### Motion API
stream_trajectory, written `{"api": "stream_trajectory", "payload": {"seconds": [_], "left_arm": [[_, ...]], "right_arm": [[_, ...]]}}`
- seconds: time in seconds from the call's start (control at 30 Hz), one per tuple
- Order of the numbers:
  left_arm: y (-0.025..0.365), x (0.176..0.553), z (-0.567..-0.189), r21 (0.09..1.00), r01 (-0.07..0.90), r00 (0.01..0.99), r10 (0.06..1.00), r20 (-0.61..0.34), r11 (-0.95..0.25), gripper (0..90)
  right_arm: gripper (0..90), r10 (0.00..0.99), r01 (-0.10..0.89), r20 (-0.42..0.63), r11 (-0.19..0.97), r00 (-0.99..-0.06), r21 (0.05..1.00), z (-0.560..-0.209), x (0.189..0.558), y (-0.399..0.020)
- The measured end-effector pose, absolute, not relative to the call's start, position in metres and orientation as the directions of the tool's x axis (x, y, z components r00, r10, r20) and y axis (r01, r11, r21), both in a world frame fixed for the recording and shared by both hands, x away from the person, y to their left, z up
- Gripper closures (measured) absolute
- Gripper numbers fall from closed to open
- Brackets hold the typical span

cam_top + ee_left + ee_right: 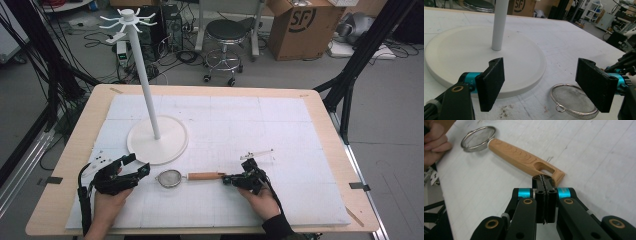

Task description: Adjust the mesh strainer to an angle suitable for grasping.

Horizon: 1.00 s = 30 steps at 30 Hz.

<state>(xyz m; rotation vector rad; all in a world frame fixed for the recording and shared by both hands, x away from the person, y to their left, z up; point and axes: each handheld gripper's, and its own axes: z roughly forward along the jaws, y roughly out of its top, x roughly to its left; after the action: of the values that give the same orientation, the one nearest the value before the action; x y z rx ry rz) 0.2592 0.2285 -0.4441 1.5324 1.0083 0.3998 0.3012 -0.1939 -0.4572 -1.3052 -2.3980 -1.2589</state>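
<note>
From above, the bench [60, 165] carries a white mat, with a stool [227, 35] and a cardboard box [305, 25] on the floor behind. The white stand [157, 137] rises at left, its hooked top cut off in the left gripper view. The strainer [170, 178] lies between both hands. The left gripper [540, 83] gapes wide just beside the mesh; the right gripper [545, 181] is pressed closed at the wooden handle's end [554, 173], whether it pinches wood I can't tell.

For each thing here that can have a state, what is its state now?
left gripper: open, jaws wide apart, holding nothing.
right gripper: shut, jaws pressed together at the end of the strainer handle.
strainer: lying flat on the table, wooden handle toward the right gripper.
white stand: upright on its round base, hooks on top bare.
</note>
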Motion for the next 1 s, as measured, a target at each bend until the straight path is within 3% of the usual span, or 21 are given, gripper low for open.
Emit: {"api": "stream_trajectory", "payload": {"seconds": [0.6,1.0], "left_arm": [[0.229,0.260,-0.446,0.925,0.373,0.564,0.775,-0.285,0.068,23.9],[0.227,0.259,-0.446,0.927,0.372,0.569,0.775,-0.276,0.056,24.0]], "right_arm": [[90.0,0.656,0.778,0.502,0.216,-0.564,0.590,-0.459,0.335,-0.187],[90.0,0.672,0.800,0.525,0.174,-0.523,0.574,-0.460,0.349,-0.203]]}}
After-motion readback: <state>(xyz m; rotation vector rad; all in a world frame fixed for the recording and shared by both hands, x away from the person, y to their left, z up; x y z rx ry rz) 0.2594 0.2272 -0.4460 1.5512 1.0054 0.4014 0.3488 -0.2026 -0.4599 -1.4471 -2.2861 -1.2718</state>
